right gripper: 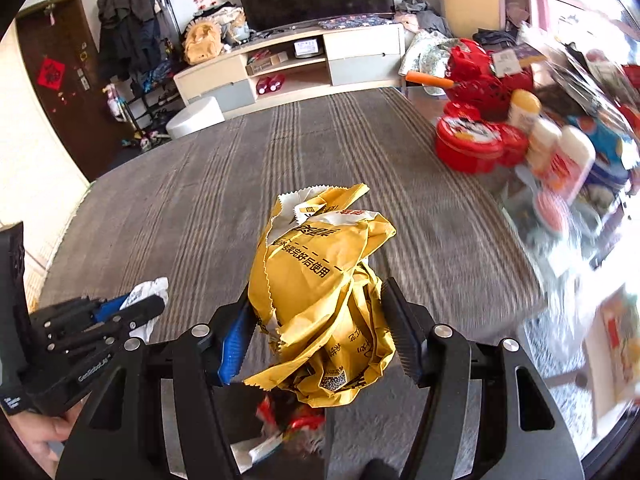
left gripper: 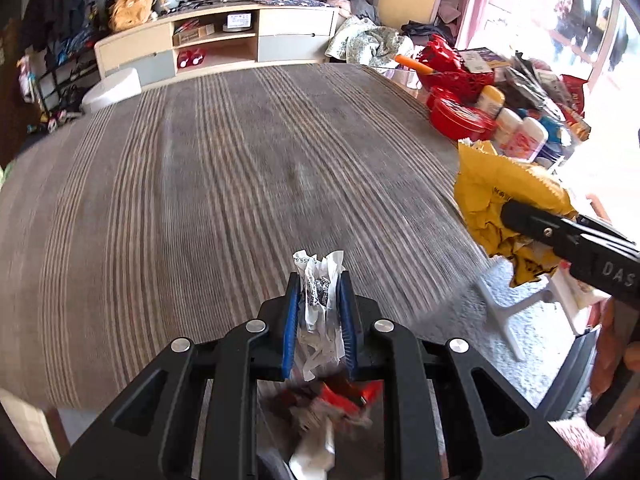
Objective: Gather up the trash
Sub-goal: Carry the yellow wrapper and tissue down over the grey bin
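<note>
While the left tongs [left gripper: 319, 300] clench a white paper scrap [left gripper: 320, 284], the right tongs [right gripper: 320, 320] grip a crumpled yellow bag [right gripper: 316, 292]. Both hang above the striped tabletop [left gripper: 200, 180].

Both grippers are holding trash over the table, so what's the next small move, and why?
Probably carry both loads off the table toward a bin, none in view. The left gripper is shut on a white wrapper and the right gripper on a yellow bag, so neither can pick up more.
</note>
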